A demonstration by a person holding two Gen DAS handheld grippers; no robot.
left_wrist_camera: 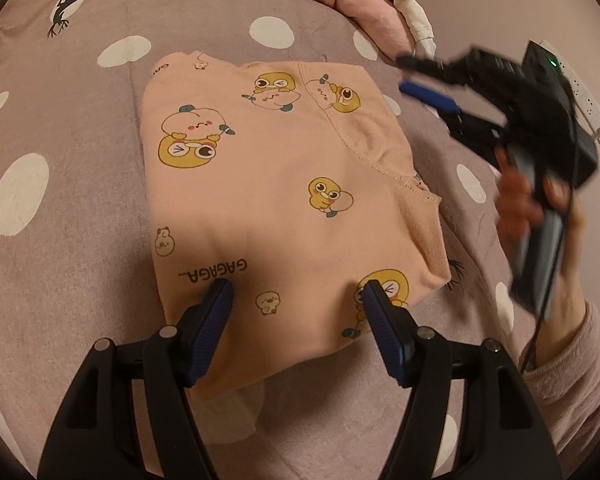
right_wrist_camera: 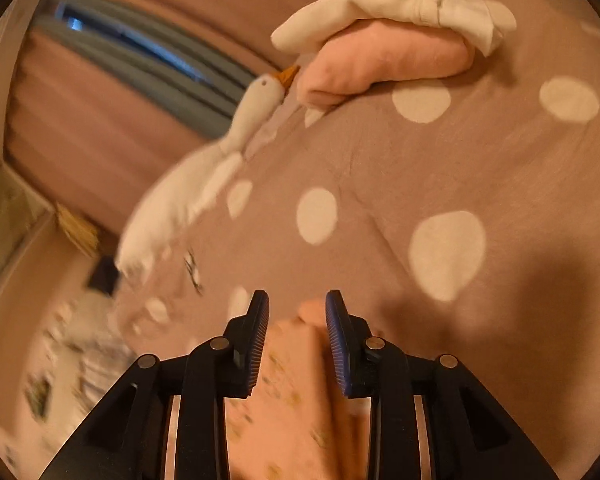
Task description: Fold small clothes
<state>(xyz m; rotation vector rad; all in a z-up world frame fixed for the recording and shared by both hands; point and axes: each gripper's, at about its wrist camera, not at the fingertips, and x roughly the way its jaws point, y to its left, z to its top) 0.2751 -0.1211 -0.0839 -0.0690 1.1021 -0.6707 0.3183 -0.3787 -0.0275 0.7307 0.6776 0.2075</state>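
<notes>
The left gripper (left_wrist_camera: 296, 292) hangs over the near edge of a folded peach garment (left_wrist_camera: 276, 184), its 2 blue-padded fingers (left_wrist_camera: 214, 320) spread wide with nothing between them; the tips sit on or just above the cloth, and which of the two cannot be told.

The garment lies on a mauve bedspread (left_wrist_camera: 80, 200) dotted with large cream spots. It is folded into a compact, roughly rectangular bundle with a straight left edge and a rounded, thicker fold at the near right corner. The fabric is soft peach, printed with yellow cartoon ducks, pale round peach-like characters and the word "GAGAGA...", which reads upside down near the left finger. A stitched seam runs diagonally across the far right part, ending in a small loose flap at the right edge.

To the right, a hand (left_wrist_camera: 540, 200) in a pink sleeve (left_wrist_camera: 572, 360) holds the right gripper (left_wrist_camera: 420, 76) above the bedspread, apart from the garment's far right corner and blurred. In the right wrist view its jaws stand partly apart, gripping nothing, with the peach cloth below and behind them.

Farther off, a pile of pink and cream clothes (right_wrist_camera: 384, 40) rests on the bedspread, and a white plush goose (right_wrist_camera: 204, 168) lies to its left.
</notes>
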